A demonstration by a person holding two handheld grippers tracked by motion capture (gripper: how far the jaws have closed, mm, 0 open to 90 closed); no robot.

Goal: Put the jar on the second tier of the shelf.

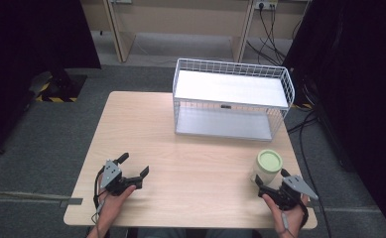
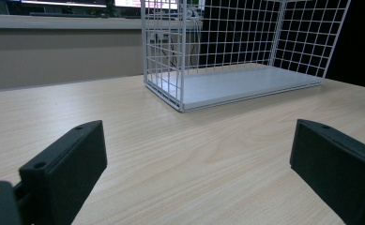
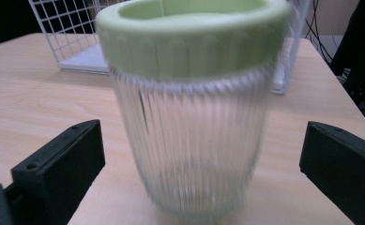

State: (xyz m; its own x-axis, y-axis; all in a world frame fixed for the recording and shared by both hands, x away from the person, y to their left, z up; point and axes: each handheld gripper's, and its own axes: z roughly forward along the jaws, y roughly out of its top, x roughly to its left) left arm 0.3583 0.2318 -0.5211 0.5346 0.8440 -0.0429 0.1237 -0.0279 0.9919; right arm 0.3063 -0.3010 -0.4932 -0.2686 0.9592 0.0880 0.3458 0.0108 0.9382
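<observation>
**Two spread grippers, a ribbed jar and a wire basket on a wooden bench**

The right gripper point(image 1: 272, 177) sits at the near right corner of the bench point(image 1: 190, 163), its jaws spread wide on either side of a jar point(image 1: 268, 167) without touching it. In the right gripper view the jaws are matte black blocks, cut off at the bottom and right edges, and the jar point(image 3: 189, 108) stands upright between them, well clear of both. Its wall is clear glass with fine vertical ribs, blurred by closeness, and its base runs close to the lower edge of the frame. A pale green lid point(image 3: 189, 35) with a raised rim caps it; the top of the lid is cut off by the frame. What the jar holds, if anything, cannot be made out through the ribbing.

The left gripper point(image 1: 135, 166) rests at the near left of the bench, jaws also spread, with bare light wood grain between them in its own view. The hand point(image 1: 112, 206) holding it enters from the bottom edge, partly cut off.

Farther back stands a white wire basket point(image 1: 230, 67), a rectangular grid cage with a flat white panel on top and another as its floor. In the left gripper view the basket point(image 2: 236, 51) is cropped at the top.
</observation>
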